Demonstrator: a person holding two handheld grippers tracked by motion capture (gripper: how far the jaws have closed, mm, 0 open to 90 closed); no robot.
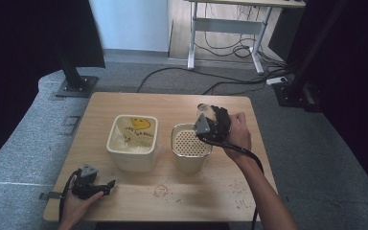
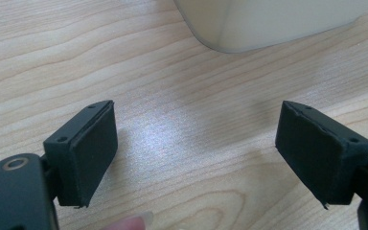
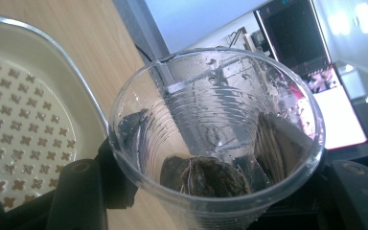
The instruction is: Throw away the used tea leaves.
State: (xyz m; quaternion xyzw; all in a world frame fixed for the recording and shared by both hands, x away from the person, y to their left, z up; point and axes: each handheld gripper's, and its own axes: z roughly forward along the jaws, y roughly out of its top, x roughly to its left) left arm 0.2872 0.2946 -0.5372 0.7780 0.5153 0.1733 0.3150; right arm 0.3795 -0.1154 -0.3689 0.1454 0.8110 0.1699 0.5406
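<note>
two containers stand side by side near the middle of the wooden worktop: on the left a cream tub with something pale and a yellow-printed wrapper inside, and just to its right a smaller cream container topped with a perforated insert.

the right gripper, held in the person's right hand, hangs at the far right edge of that perforated container, tilted toward it. its fingers are clamped on a clear plastic cup; in the right gripper view the ribbed cup sits between the two black fingers with its mouth toward the camera, wet droplets on the inner wall, and a dark object seen through its base that is too blurred to identify. the perforated insert, with its small cross-shaped holes, shows just beside the cup at the left of that view.

the left gripper rests low on the worktop at the near left corner, in the person's left hand, well apart from the tub. its fingers stand wide apart with bare wood between them, and the rounded lower corner of the cream tub lies ahead of them.
</note>
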